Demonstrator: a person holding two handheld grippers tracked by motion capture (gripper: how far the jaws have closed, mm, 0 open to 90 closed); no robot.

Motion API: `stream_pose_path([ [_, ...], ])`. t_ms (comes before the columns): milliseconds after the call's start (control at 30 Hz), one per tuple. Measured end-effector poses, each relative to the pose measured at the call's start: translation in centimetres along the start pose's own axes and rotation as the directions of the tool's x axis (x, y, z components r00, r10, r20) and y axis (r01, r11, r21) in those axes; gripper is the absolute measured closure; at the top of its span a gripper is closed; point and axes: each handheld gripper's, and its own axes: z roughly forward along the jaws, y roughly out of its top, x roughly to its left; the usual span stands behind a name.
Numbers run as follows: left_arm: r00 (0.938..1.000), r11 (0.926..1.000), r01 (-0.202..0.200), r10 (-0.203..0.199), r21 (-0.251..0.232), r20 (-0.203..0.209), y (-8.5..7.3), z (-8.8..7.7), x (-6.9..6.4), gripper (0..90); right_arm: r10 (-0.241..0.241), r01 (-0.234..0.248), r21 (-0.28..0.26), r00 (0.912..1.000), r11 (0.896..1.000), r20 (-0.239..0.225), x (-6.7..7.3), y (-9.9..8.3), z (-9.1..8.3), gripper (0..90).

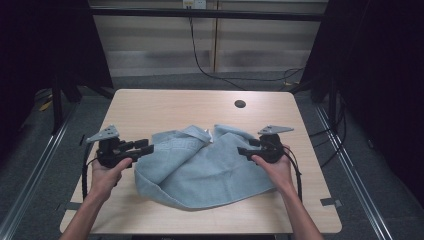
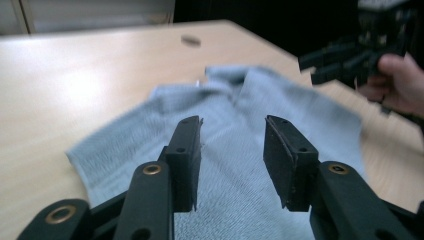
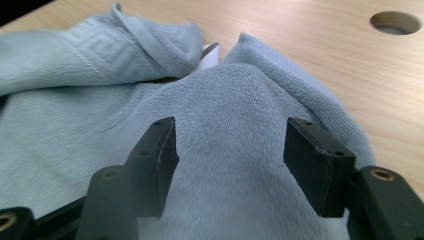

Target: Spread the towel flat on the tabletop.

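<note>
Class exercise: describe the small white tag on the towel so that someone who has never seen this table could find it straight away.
Start at the wooden table and find the crumpled light blue towel lying between the two grippers. At the towel's far edge, two raised folds meet in a notch. The small white tag pokes out of that notch, the one white patch among blue cloth.

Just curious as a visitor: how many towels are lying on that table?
1: a light blue towel lies crumpled mid-table between both grippers. Its folds could hide something, though nothing suggests a second.
</note>
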Motion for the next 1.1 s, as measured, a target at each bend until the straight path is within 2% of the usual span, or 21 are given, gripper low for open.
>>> stream_pose_path([
  [100,0.9997,0.9958,-0.001,0.003,0.092,-0.026,-1.9,2.1,0.3,56.0,0.002,-0.003,0.042,1.0000,0.999,0.010,-0.7,-0.2,2.5,33.2],
  [200,1.0000,0.9865,0.005,-0.004,0.164,-0.006,-4.1,3.6,0.5,51.9,0.026,-0.027,0.072,0.9995,0.997,0.017,-1.4,-0.7,4.1,31.9],
  [267,0.9993,0.9875,0.006,-0.012,0.157,0.035,-4.5,3.7,0.6,44.7,0.032,-0.034,0.100,0.9993,0.994,0.017,-1.6,-1.2,4.8,38.6],
  [300,0.9992,0.9884,0.012,-0.018,0.151,0.037,-4.4,3.5,0.5,44.1,0.029,-0.031,0.116,0.9994,0.993,0.017,-1.5,-1.5,5.0,47.2],
  [333,0.9992,0.9884,0.012,-0.018,0.151,0.037,-4.4,3.5,0.5,41.8,0.029,-0.031,0.116,0.9994,0.993,0.017,-1.5,-1.5,5.0,47.2],
  [367,0.9988,0.9869,-0.004,-0.004,0.161,0.049,-4.5,3.5,0.3,38.8,0.007,-0.010,0.133,0.9998,0.991,0.021,-1.0,-2.1,5.0,63.3],
  [400,0.9992,0.9865,-0.014,0.008,0.163,0.040,-4.5,3.6,0.1,38.0,0.008,-0.010,0.134,0.9999,0.991,0.014,-0.8,-2.2,4.8,72.1],
  [467,0.9990,0.9863,-0.005,-0.003,0.165,0.045,-4.3,3.5,-0.2,35.1,0.005,-0.005,0.144,1.0000,0.990,0.001,-0.5,-2.5,4.3,81.0],
  [533,0.9988,0.9865,0.002,-0.010,0.164,0.048,-4.1,3.4,-0.4,32.3,0.000,0.001,0.144,1.0000,0.990,-0.007,0.0,-2.9,3.7,83.0],
  [567,0.9959,0.9901,-0.002,-0.011,0.140,0.090,-3.7,3.1,-1.0,31.9,0.001,0.001,0.141,0.9999,0.990,-0.012,0.3,-3.1,3.2,83.6],
  [600,0.9951,0.9910,-0.003,-0.010,0.134,0.098,-3.5,3.0,-1.3,31.9,0.004,-0.002,0.136,0.9998,0.991,-0.017,0.5,-3.2,2.6,83.7],
  [667,0.9925,0.9882,-0.034,0.016,0.150,0.121,-3.4,3.3,-2.1,30.3,0.010,-0.006,0.124,0.9994,0.992,-0.033,1.1,-3.5,1.5,83.9],
  [700,0.9925,0.9882,-0.034,0.016,0.150,0.121,-3.4,3.3,-2.1,30.2,0.010,-0.006,0.124,0.9994,0.992,-0.033,1.1,-3.5,1.5,83.9],
  [733,0.9923,0.9848,-0.053,0.033,0.165,0.119,-3.5,3.7,-2.4,29.7,0.010,-0.003,0.126,0.9988,0.992,-0.048,1.8,-3.9,0.6,83.8],
  [767,0.9933,0.9720,-0.096,0.079,0.215,0.085,-3.9,4.5,-2.9,29.4,0.007,0.000,0.128,0.9986,0.992,-0.053,2.2,-4.2,0.2,83.7],
  [833,0.9903,0.9602,-0.138,0.130,0.243,0.051,-4.2,4.9,-3.0,32.2,0.020,-0.012,0.127,0.9977,0.992,-0.064,2.9,-4.9,-0.7,83.6],
  [867,0.9855,0.9529,-0.168,0.168,0.253,0.020,-4.2,4.9,-3.1,39.8,0.027,-0.017,0.120,0.9962,0.993,-0.082,3.1,-5.2,-1.0,83.4],
  [900,0.9823,0.9482,-0.183,0.187,0.260,0.008,-4.2,4.9,-3.1,48.2,0.028,-0.017,0.119,0.9956,0.993,-0.090,3.5,-5.6,-1.4,83.5],
  [967,0.9800,0.9466,-0.189,0.199,0.261,-0.010,-4.1,4.8,-2.9,61.1,0.019,-0.005,0.141,0.9946,0.990,-0.102,4.5,-6.3,-1.9,82.9],
  [1000,0.9830,0.9532,-0.160,0.178,0.257,-0.046,-4.0,4.6,-2.2,66.8,0.008,0.008,0.147,0.9938,0.989,-0.111,5.0,-6.7,-2.2,82.7],
  [1100,0.9843,0.9669,-0.110,0.138,0.230,-0.109,-3.7,4.3,-0.6,74.5,0.015,0.019,0.180,0.9830,0.984,-0.183,6.6,-7.9,-2.4,79.6],
])
